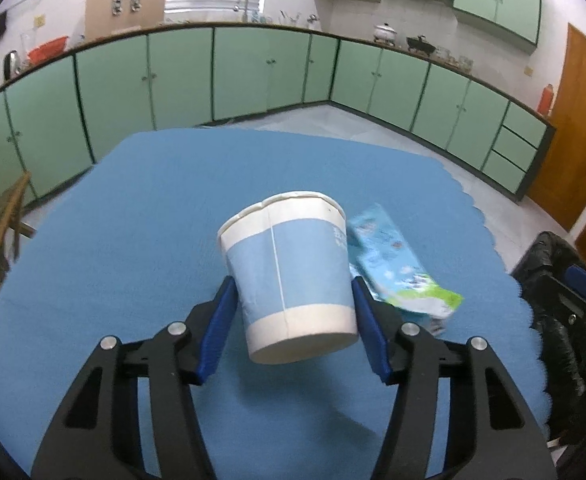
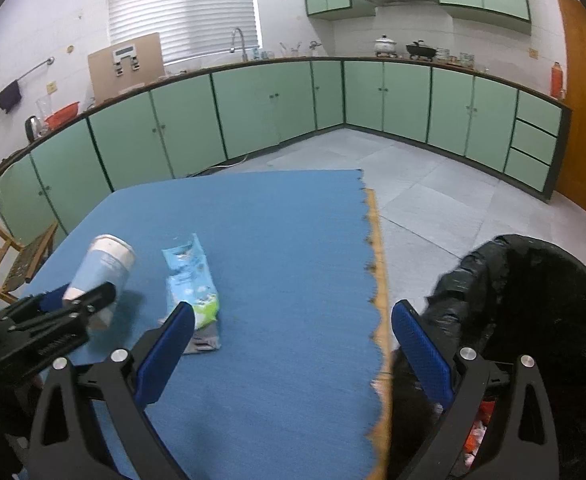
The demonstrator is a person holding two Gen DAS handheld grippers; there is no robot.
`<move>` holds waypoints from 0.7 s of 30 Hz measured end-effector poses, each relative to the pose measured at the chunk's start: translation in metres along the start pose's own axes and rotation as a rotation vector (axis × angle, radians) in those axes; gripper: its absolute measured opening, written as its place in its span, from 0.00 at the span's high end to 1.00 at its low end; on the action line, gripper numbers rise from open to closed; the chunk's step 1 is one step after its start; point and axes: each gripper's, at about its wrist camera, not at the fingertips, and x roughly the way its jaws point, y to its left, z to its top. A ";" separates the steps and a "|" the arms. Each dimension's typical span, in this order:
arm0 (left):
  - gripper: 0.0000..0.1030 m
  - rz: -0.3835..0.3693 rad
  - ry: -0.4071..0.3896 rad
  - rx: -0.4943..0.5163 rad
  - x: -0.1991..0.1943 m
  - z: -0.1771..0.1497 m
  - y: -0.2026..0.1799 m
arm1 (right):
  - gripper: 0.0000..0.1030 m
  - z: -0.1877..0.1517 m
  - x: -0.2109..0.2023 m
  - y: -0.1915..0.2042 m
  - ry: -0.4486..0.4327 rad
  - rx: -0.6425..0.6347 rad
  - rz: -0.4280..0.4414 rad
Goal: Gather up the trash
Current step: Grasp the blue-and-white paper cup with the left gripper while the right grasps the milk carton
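Observation:
My left gripper (image 1: 293,292) is shut on a blue and white paper cup (image 1: 289,276) and holds it tilted above the blue table (image 1: 133,240). The cup (image 2: 103,268) and the left gripper (image 2: 89,300) also show in the right wrist view at the left. A flattened light blue and green carton (image 1: 397,264) lies on the table just right of the cup; it also shows in the right wrist view (image 2: 191,280). My right gripper (image 2: 293,328) is open and empty over the table's right edge, next to a bin lined with a black bag (image 2: 533,300).
The bin (image 1: 561,280) stands off the table's right side and holds some trash. A wooden chair (image 2: 13,256) stands at the left. Green kitchen cabinets (image 2: 253,104) run along the back and a wooden door (image 2: 585,112) is at the right.

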 end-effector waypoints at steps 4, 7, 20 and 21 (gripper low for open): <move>0.46 0.041 0.003 -0.004 -0.001 0.003 0.020 | 0.06 0.005 0.013 0.020 0.011 -0.024 0.045; 0.46 0.059 0.003 -0.016 -0.002 0.004 0.032 | 0.06 0.007 0.030 0.037 0.036 -0.039 0.067; 0.46 0.066 0.010 -0.026 0.005 0.008 0.047 | 0.08 0.001 0.078 0.076 0.143 -0.099 0.080; 0.46 0.064 0.011 -0.028 0.006 0.008 0.047 | 0.11 0.002 0.082 0.078 0.157 -0.104 0.079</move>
